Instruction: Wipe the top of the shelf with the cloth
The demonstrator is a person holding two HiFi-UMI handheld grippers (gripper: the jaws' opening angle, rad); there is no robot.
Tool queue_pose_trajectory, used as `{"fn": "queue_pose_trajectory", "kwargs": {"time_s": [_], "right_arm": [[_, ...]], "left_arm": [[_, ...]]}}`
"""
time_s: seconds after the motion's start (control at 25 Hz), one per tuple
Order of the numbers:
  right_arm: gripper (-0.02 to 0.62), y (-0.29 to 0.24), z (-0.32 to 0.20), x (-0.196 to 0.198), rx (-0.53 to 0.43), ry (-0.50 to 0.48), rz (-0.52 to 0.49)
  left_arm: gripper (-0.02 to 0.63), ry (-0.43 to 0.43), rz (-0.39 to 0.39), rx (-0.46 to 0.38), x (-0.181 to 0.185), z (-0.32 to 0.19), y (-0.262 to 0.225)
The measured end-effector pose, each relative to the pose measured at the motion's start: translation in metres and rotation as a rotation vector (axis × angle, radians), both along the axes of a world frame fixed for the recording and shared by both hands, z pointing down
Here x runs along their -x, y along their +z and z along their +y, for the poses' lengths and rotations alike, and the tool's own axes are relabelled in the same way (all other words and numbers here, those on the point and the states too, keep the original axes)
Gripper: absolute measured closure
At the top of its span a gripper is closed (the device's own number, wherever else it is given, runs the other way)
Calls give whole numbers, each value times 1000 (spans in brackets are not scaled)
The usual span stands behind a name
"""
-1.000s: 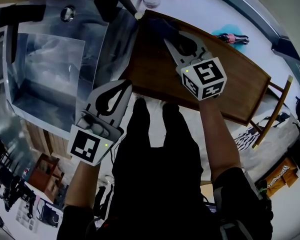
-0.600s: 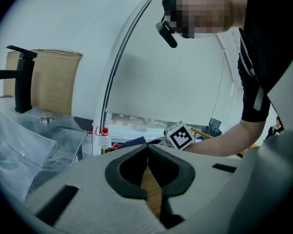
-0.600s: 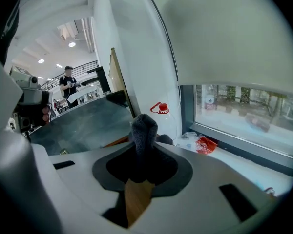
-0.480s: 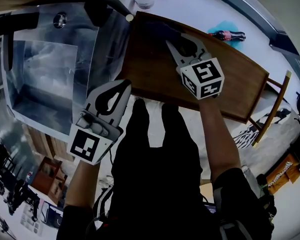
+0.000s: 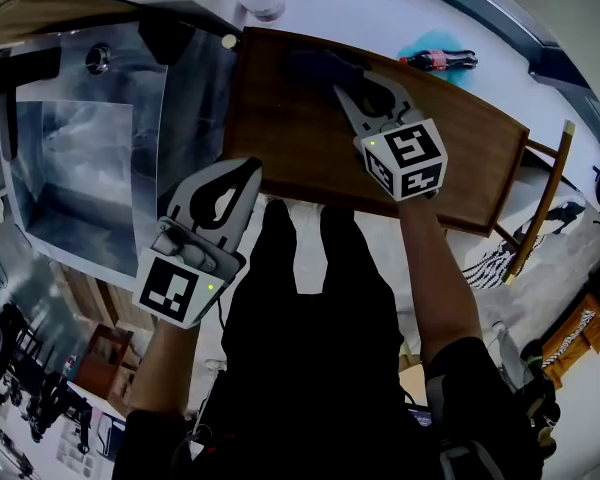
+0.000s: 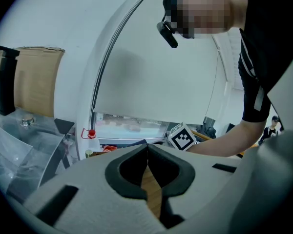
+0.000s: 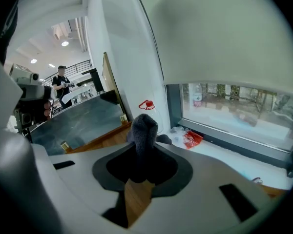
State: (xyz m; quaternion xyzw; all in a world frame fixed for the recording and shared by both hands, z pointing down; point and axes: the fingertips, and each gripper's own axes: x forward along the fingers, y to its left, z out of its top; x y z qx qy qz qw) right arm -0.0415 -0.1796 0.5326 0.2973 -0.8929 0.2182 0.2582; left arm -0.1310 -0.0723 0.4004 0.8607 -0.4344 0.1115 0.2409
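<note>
Wooden shelf (image 5: 300, 143) top, brown and bare through the middle. At its near left corner, left gripper (image 5: 250, 170), jaws pressed together on nothing. Toward the far left corner, right gripper (image 5: 344, 91) clamped on the dark cloth (image 7: 142, 128), bunched end poking past the tips.

grippers 2: left gripper (image 5: 250, 170), right gripper (image 5: 340, 90) | cloth (image 7: 142, 130) 1 | shelf (image 5: 300, 148) 1 | sink (image 5: 80, 158) 1 | cola bottle (image 5: 438, 60) 1
</note>
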Motion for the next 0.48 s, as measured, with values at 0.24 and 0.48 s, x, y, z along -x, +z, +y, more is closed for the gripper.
{"fn": "queue_pose_trajectory", "kwargs": {"time_s": [0.24,0.48], "right_arm": [[518,1,0,-31,3,38,11],[518,2,1,-63,6,79,22]], "left_arm": [[586,34,3,2,-24,-2,0],[586,65,5,-2,-47,-6,-1]]}}
